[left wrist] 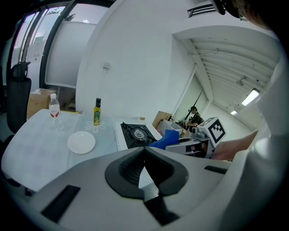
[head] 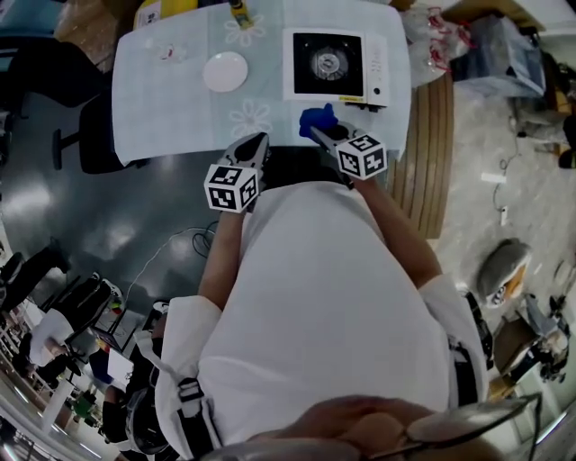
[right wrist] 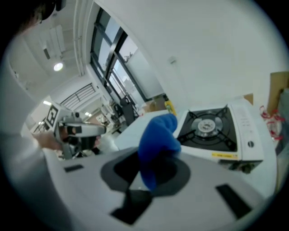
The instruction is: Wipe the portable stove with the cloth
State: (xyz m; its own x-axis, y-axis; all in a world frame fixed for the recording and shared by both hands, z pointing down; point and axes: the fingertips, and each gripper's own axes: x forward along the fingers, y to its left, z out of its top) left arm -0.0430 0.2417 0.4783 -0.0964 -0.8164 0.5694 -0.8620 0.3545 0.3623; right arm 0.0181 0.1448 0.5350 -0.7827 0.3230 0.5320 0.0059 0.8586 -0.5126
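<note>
Though pressed together and bare, left claw (left wrist: 145, 150); right claw (right wrist: 151, 158) pinching soft, crumpled blue cloth (right wrist: 158, 134)

Head view: portable stove (head: 335, 65) on table (head: 171, 117), right half. Plate (head: 225, 71) on table at stove's 9 o'clock. Bottle (head: 240, 13) at plate's 12 o'clock, far edge. Cloth (head: 317, 120) at stove's 6 o'clock, near edge. Chair (head: 90, 135) at plate's 8 o'clock, beside table.

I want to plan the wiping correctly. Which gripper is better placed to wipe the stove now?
The right gripper: it is shut on the blue cloth and points at the stove. The left gripper is shut on nothing and lies farther from the stove.
</note>
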